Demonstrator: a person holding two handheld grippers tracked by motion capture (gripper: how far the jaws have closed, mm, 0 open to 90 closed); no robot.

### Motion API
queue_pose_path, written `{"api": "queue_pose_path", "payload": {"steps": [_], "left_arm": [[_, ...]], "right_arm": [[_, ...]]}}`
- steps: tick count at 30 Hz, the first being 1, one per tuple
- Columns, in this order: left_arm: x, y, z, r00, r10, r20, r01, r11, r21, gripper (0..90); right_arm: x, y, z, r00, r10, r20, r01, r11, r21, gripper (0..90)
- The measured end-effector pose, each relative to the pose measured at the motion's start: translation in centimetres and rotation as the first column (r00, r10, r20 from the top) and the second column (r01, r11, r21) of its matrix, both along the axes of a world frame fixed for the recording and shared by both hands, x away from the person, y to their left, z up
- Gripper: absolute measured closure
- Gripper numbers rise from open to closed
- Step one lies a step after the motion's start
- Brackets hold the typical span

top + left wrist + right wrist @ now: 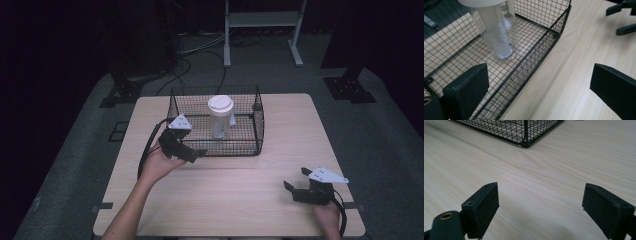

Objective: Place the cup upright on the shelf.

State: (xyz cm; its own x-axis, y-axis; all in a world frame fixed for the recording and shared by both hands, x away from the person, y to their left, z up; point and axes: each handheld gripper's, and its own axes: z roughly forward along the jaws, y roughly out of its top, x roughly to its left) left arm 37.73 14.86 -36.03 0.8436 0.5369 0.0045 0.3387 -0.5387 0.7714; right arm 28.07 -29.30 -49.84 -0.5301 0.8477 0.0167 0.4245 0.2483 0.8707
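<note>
A black wire basket (260,131) stands on the far middle of the wooden table (225,200). Inside it a clear plastic tumbler (220,117) with a white lid stands upright. My left gripper (192,150) is open at the basket's front left corner. In the left gripper view the gripper (539,92) straddles the basket's front wall (534,60), one jaw over the mesh floor and one over the table, and the tumbler (501,32) stands ahead, untouched. My right gripper (296,178) is open near the front right, and in the right gripper view (540,207) it holds nothing.
The basket's near corner (524,132) sits well ahead of the right gripper over bare wood. The right gripper's jaws (624,17) show far off in the left gripper view. Beyond the table are grey carpet, cables and a metal stand (262,30).
</note>
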Motion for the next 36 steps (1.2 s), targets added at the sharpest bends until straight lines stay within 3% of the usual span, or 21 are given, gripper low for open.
{"api": "queue_pose_path", "payload": {"steps": [6,8,18,23,29,31,36], "left_arm": [[-1.1,0.2,-0.9,1.0000,-0.007,-0.001,0.007,0.9999,-0.013,1.3],[-1.8,0.4,-1.2,0.9998,-0.020,0.007,0.021,0.9985,-0.050,1.3],[-4.1,1.0,-2.2,0.9984,-0.029,0.049,0.030,0.9994,-0.019,1.3],[-5.7,2.0,-3.1,0.9979,-0.010,0.065,0.013,0.9985,-0.053,1.3],[-6.4,2.9,-3.5,0.9973,0.005,0.074,0.000,0.9979,-0.064,1.3],[-6.6,3.3,-3.6,0.9979,0.008,0.065,-0.002,0.9954,-0.096,1.3],[-7.3,4.2,-4.1,0.9964,0.036,0.077,-0.028,0.9946,-0.100,1.3]], "right_arm": [[0.0,0.0,0.0,1.0000,-0.001,0.000,0.001,1.0000,-0.001,12.9],[0.0,0.0,0.0,1.0000,-0.005,-0.002,0.005,1.0000,-0.002,12.9],[0.0,0.1,0.0,0.9999,-0.013,-0.003,0.013,0.9999,-0.010,12.9],[0.0,0.1,0.0,0.9999,-0.012,-0.002,0.012,0.9999,-0.010,12.9],[0.0,0.1,0.0,0.9999,-0.011,0.002,0.011,0.9999,-0.012,12.9],[0.0,0.1,0.0,0.9999,-0.011,0.003,0.011,0.9999,-0.010,12.9],[0.0,0.1,0.0,0.9999,-0.011,0.004,0.011,0.9999,-0.010,12.9]]}}
